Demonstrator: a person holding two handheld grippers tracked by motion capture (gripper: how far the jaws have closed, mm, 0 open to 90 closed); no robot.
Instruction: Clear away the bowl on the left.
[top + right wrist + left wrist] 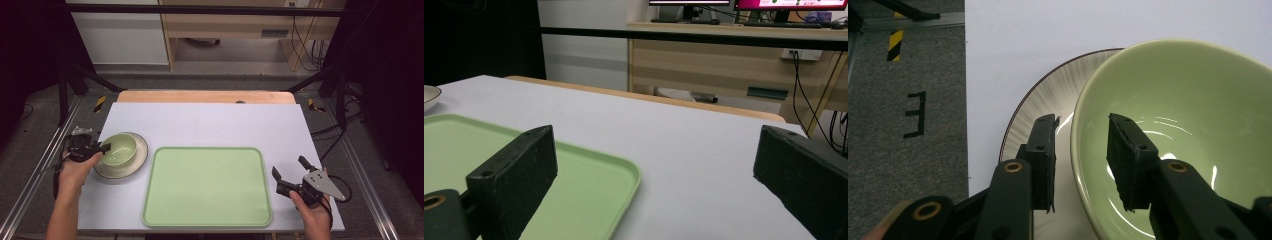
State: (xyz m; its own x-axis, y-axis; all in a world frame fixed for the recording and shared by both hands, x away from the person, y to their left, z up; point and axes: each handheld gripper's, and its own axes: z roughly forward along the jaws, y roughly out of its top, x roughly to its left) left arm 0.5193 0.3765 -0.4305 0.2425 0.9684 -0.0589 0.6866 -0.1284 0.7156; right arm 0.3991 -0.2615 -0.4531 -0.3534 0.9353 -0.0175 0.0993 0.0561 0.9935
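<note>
1. Two grippers work a white-covered bench point(210, 122) seen from the high view, one at each side of a pale green tray point(207, 186).
2. At the bench's left edge, a green bowl point(119, 148) sits inside a white ribbed plate point(141, 155) with a dark rim line, just beside the tray's left side.
3. The left gripper point(102, 148) reaches the bowl's near-left rim, held by a hand point(77, 170) coming in from the bottom.
4. From the left gripper view, the left gripper point(1082, 145) straddles the bowl point(1193, 115): one jaw stands outside over the plate point(1043, 105), the other inside the bowl, the wall between them. A sliver of gap shows on each side, so the pads are not yet pressing; the gripper is unclenched around the rim.
5. The right gripper point(290, 167) hovers off the tray's right edge over bare bench, its jaws spread wide and grasping nothing.
6. From the right gripper view, the right gripper point(654, 165) frames the tray's corner point(589, 175) and the bench top point(684, 145), with a wooden desk point(724, 55) in the room beyond.
</note>
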